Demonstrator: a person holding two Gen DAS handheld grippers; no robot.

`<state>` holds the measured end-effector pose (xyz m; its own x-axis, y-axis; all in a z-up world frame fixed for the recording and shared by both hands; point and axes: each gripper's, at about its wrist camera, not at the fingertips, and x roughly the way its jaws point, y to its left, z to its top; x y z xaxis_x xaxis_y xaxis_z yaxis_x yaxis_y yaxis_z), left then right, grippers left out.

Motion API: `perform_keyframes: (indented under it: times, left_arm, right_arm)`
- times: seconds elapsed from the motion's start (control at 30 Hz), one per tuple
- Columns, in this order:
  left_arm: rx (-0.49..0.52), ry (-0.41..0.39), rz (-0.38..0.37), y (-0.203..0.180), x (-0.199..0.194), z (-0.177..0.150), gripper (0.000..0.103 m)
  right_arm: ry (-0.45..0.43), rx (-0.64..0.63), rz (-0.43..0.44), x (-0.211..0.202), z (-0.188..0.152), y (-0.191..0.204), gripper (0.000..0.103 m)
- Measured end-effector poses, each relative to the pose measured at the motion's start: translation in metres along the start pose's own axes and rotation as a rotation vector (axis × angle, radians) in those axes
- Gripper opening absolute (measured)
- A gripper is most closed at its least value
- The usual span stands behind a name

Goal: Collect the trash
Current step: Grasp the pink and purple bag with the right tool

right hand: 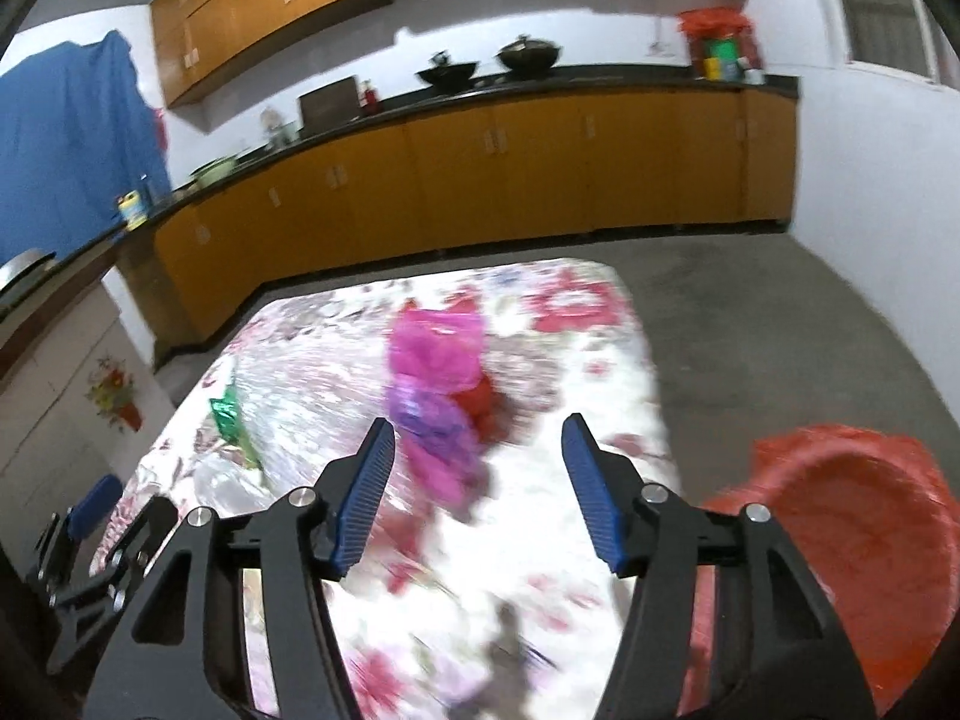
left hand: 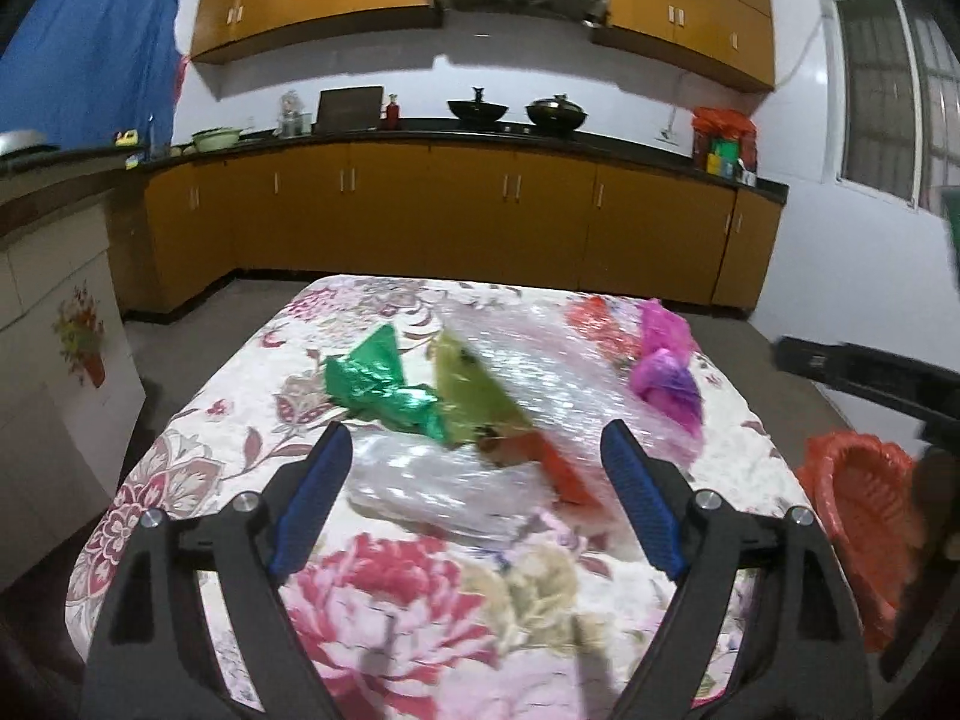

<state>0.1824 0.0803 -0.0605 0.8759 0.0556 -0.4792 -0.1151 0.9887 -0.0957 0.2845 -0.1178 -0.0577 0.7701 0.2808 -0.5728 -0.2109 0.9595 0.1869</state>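
Kitchen cabinets back a flowered worktop [left hand: 384,588] strewn with trash. From my left hand-held gripper [left hand: 477,456], wide open and empty, the green wrapper [left hand: 375,381] lies tangled with clear plastic [left hand: 432,492]; I might snag both. From my right hand-held gripper [right hand: 477,450], open, empty, the pink bag [right hand: 435,360] looks slippery; the red basket [right hand: 864,546] sits right.

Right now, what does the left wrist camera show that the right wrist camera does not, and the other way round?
Only the left wrist view shows the olive-yellow wrapper, the orange wrapper and the clear plastic bag before the open left gripper.

Only the right wrist view shows the red scrap beside the pink bag, with the open right gripper in front.

Both show the floral tablecloth, the green foil wrapper, the pink plastic bag and the red plastic basket.
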Motion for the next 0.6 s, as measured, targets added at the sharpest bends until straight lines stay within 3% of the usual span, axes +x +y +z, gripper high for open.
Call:
perform_keyframes:
  times: [0.27, 0.33, 0.43, 0.6]
  left_arm:
    - [-0.02, 0.021, -0.001, 0.024, 0.012, -0.002, 0.083]
    - [-0.022, 0.025, -0.01, 0.025, 0.015, -0.003, 0.083]
    - [-0.033, 0.037, -0.033, 0.025, 0.019, -0.001, 0.083]
    - [-0.06, 0.064, -0.097, 0.018, 0.03, 0.004, 0.08]
  right_arm:
    - [0.084, -0.061, -0.033, 0.064, 0.0, 0.028, 0.056]
    - [0.108, -0.058, -0.048, 0.074, -0.002, 0.025, 0.052]
    - [0.14, -0.038, -0.045, 0.083, -0.006, 0.019, 0.039]
    - [0.116, -0.028, -0.03, 0.069, -0.01, 0.013, 0.028]
